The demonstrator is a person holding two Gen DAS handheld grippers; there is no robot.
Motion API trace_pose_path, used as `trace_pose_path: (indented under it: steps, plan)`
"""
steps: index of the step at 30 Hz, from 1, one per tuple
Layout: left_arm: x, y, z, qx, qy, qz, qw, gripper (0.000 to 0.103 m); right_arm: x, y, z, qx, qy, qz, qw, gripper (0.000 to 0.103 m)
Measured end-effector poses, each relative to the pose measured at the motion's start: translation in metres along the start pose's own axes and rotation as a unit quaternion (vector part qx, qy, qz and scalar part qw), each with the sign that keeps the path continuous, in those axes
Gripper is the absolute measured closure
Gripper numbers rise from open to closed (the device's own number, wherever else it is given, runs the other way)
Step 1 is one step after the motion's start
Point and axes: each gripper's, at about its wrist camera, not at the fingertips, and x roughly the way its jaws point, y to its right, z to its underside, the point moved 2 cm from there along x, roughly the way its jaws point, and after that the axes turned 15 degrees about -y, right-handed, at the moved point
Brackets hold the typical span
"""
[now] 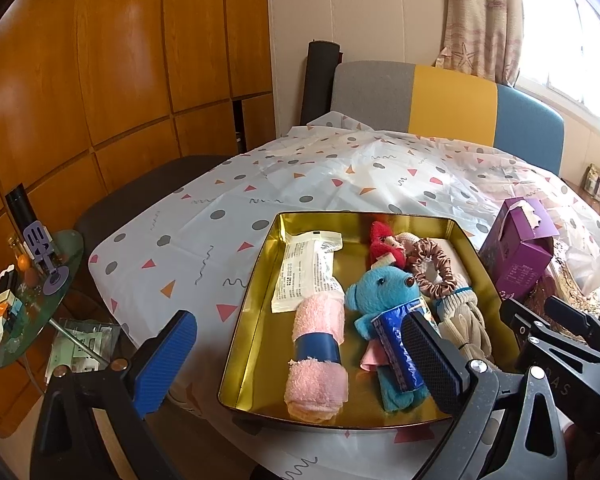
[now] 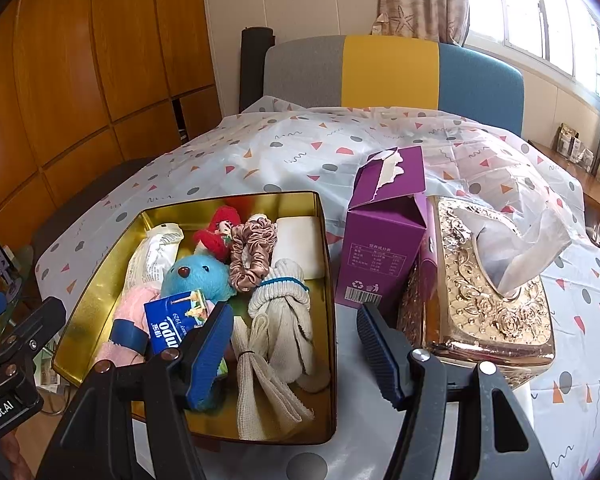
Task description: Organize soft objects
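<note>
Blue plush in gold tin, beside open right tool.

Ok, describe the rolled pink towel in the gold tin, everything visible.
The pink towel is fluffy terry cloth rolled into a cylinder, held by a dark blue band around its middle. It lies lengthwise along the gold tin's left side, its far end overlapping a white printed packet, with the blue plush toy beside it.

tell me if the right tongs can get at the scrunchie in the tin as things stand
Probably yes. The scrunchie lies on top, uncovered, near the middle of the gold tin. The right tongs stand open over the tin's near end, with only the cream gloves lying between, low enough to pass over.
</note>
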Motion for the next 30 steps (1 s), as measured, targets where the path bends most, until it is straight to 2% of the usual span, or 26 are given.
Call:
trace_pose_path:
  steps: [30]
  plan:
    - [0.0007, -0.0022, 0.0022, -0.002, -0.006, 0.004, 1.0, 0.0, 0.002, -0.0035, 0.0015, -0.004, -0.006, 0.001, 1.0, 0.038]
